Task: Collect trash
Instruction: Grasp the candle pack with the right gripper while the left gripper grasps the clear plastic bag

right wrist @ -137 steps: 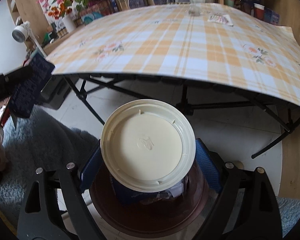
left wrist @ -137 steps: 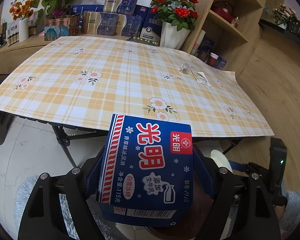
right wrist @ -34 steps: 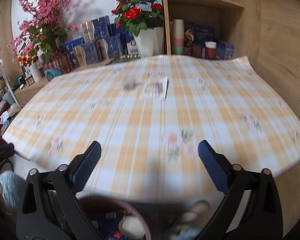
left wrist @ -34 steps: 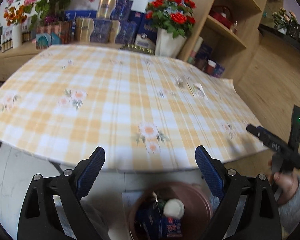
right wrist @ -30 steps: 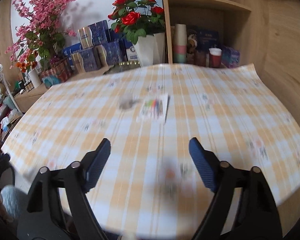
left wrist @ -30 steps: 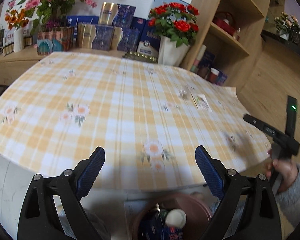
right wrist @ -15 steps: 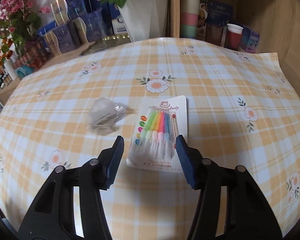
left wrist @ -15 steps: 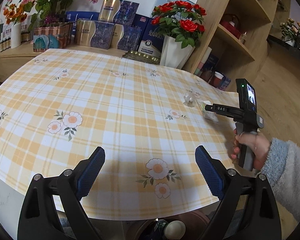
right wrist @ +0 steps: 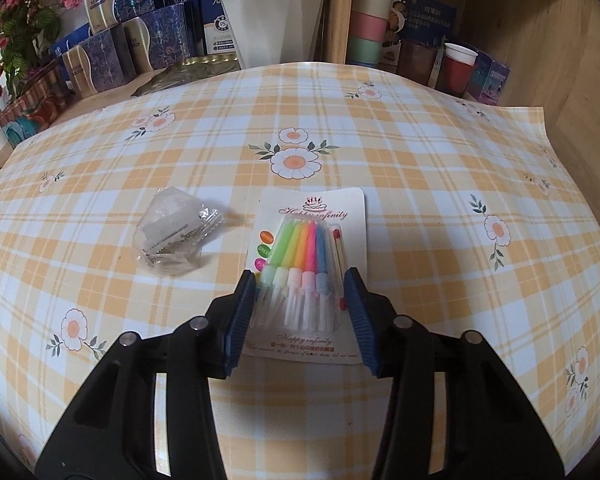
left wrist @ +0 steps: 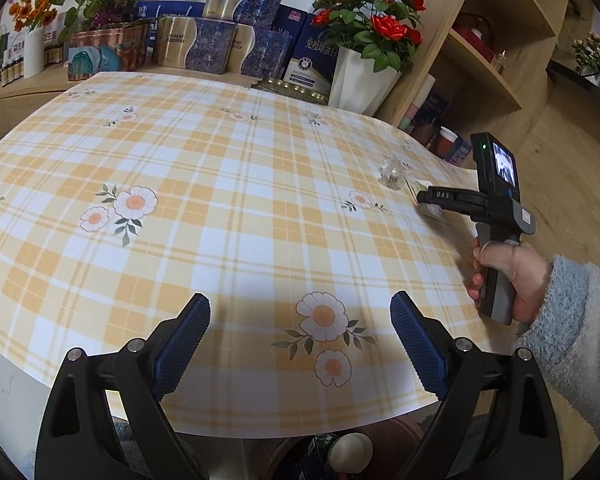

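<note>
My right claw [right wrist: 300,312], ribbed blue pads closing around flat glossy candle card [right wrist: 312,264]; crinkled clear wrapper [right wrist: 176,232] beside; left claw [left wrist: 300,344] apart, empty, over checked surface [left wrist: 220,200].

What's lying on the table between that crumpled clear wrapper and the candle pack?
Nothing: in the right wrist view only bare checked tablecloth separates the clear wrapper from the candle pack.

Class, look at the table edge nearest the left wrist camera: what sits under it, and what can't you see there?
Under the table edge a brown bin shows, holding a pale round lid and dark blue packaging. The tablecloth and the left claw hide the rest of its contents.
</note>
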A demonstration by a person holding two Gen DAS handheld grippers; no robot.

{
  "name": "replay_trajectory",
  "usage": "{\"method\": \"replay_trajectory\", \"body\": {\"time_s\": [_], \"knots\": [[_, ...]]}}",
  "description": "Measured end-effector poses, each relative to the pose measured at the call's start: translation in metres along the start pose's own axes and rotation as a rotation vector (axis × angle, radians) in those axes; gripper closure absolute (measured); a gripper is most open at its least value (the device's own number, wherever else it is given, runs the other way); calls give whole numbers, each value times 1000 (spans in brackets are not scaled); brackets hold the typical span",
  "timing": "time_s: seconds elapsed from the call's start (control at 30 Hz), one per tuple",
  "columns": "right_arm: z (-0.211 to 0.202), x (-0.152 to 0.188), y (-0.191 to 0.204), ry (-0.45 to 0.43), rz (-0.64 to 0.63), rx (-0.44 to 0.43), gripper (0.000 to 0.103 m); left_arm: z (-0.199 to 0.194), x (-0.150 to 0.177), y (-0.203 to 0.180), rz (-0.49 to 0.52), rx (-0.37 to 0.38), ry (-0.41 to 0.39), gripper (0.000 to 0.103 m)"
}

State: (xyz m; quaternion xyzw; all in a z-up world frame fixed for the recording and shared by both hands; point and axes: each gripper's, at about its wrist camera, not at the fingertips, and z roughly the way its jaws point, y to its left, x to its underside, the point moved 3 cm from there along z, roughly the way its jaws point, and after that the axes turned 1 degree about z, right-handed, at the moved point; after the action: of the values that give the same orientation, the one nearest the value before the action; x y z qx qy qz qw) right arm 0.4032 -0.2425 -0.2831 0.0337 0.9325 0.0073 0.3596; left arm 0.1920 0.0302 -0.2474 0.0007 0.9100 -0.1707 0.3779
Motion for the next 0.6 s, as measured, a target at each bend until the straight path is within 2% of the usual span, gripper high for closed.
{"method": "replay_trajectory", "body": {"time_s": [0.03,0.1,0.23,0.4,0.43,0.53,0.6], "knots": [[-1,1,0,-8,6,-18,63,1,0,-1,2,2,3,14],[-6,2,-2,-32,18,-33,63,3,0,-5,10,12,8,14],[-32,8,-6,-156,44,-77,63,6,-11,-17,56,46,5,16],[-57,14,-7,-285,56,-78,63,22,-54,-44,128,90,-13,18],[-59,13,-10,-295,70,-75,63,27,-61,-48,134,94,-9,22],[-64,14,-34,-330,186,-83,63,53,-90,-68,153,124,4,28],[-63,16,-53,-339,286,-98,63,79,-108,-88,210,144,23,33]]}}
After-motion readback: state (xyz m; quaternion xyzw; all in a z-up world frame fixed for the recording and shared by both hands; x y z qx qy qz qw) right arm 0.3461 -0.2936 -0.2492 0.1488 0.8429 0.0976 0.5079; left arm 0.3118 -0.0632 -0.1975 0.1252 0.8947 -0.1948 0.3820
